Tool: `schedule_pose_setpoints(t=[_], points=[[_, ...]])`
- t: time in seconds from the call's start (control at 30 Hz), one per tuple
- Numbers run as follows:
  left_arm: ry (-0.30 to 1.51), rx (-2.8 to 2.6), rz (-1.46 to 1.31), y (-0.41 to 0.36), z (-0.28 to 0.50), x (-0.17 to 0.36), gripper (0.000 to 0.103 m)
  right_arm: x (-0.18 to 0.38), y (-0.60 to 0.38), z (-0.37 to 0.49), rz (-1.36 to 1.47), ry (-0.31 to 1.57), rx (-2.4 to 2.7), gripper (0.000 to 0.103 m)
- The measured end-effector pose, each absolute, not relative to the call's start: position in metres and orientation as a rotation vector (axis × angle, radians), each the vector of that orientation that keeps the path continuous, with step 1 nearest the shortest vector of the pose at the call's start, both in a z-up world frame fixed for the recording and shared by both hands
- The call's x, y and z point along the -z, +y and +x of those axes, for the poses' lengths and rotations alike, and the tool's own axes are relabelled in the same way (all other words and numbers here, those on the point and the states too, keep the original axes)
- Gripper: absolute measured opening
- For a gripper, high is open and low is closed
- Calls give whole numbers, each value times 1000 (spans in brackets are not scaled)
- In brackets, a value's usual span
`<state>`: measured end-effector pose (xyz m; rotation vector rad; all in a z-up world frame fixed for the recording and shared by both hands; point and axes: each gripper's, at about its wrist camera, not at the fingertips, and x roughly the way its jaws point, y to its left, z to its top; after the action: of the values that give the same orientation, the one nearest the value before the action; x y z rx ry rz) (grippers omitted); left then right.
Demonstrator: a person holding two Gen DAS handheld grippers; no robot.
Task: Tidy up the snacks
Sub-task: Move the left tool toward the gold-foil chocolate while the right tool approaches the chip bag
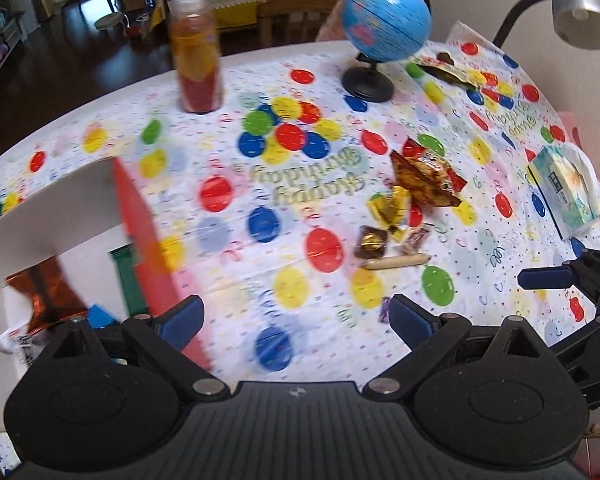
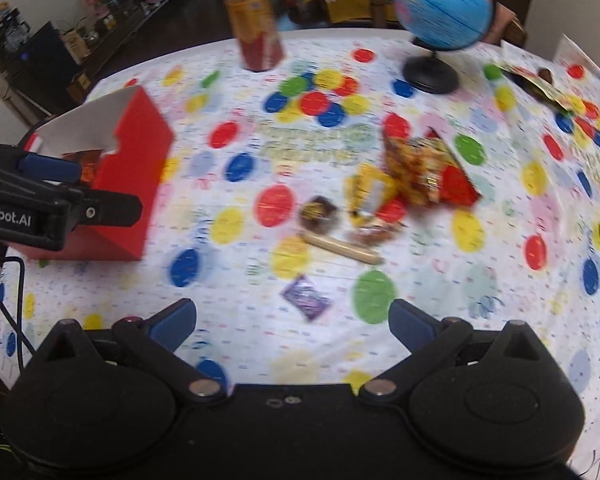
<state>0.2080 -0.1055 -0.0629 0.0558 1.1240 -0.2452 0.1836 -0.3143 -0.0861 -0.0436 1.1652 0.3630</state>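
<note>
1. A table (image 2: 204,344) is seen covered by a white birthday tablecloth (image 1: 228,184) printed with coloured balloons; every item in the scene is set on it.
2. A red box (image 2: 140,160) with a white inner wall is seen standing open at the left side of the cloth; an orange foil packet (image 1: 48,292) and a green wrapper (image 1: 126,280) are shown inside it.
3. A blue globe (image 1: 388,16) on a black stand is placed at the far side of the table; a bottle (image 1: 196,52) of orange and red drink is stood upright well to its left.
4. A tissue pack (image 1: 564,192) is laid flat near the right edge of the cloth.
5. The left gripper (image 1: 296,320) is held low over the cloth just beside the box, its blue-padded jaws spread wide with nothing between them.
6. The right gripper (image 2: 292,320) is held over the near edge of the table, its jaws likewise spread apart and empty.
7. The snacks are gathered in a loose cluster at mid-table, well apart from the box; a red and brown snack bag (image 2: 428,168) is the biggest among them.
8. A yellow wrapper (image 2: 372,188) is seen touching the bag's near side; a brown and gold candy (image 2: 320,214) is placed just to its left.
9. A tan stick snack (image 2: 344,248) is laid in front of the cluster.
10. A small purple packet (image 2: 306,298) is seen nearest the right gripper, just ahead of its jaws.
</note>
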Motion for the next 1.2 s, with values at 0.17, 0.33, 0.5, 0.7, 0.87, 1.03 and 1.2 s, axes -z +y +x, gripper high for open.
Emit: schedule_pose_setpoints(t=[0.17,0.33,0.5,0.7,0.87,1.03,1.2], points=[[1149,246,58,-135,226,72,99,95,-352,196,-16,1176,-330,103],[1181,248,68,-160,246,86,99,110,-381,209,4,1201,-300,103],[1213,249,83,-180,265,106,99,122,-405,227,13,1219,-266,102],[1249,244,103,-197,286,129,99,119,-426,266,34,1201,-245,101],[1281,230,93,-204,302,144,99,111,-423,300,10,1169,-282,101],[1314,205,81,-206,315,158,98,113,-417,335,6,1157,-288,101],[1349,198,68,-206,322,170,98,118,-414,367,43,1136,-237,101]])
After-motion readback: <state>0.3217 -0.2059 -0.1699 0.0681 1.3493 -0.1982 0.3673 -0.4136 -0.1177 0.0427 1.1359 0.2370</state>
